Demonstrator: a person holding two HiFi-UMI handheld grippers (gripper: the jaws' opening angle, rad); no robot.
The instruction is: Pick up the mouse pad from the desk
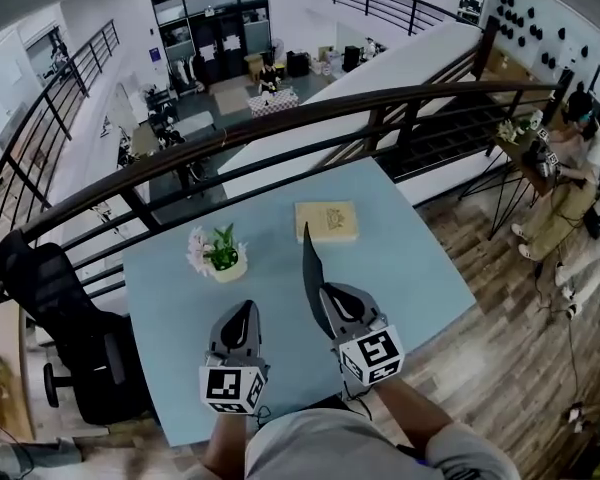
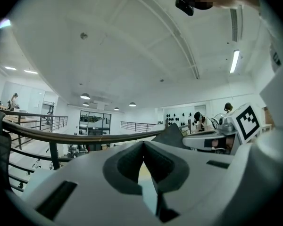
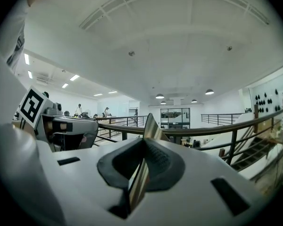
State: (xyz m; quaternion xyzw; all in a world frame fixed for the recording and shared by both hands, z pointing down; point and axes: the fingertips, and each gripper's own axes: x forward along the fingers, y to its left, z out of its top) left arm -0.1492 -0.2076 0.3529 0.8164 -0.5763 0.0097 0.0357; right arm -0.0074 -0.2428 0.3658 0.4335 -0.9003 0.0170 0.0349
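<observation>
Mouse pad: thin, dark, matt sheet; its edge shows paler layers in the right gripper view.
Desk: smooth, pale blue top, matt.
Right gripper: smooth light grey plastic shell; dark matt pads, finely ribbed.
Left gripper: same grey plastic; dark matt pads.
Floor: wood planks, slight sheen.
Railing: dark metal, smooth.
Box: tan, cardboard-looking, matt.
Chair: black, matt.

The right gripper pinches the mouse pad between its jaws, edge-on and poking out past their tips. The left gripper sits off to its left, with a railing beyond.
</observation>
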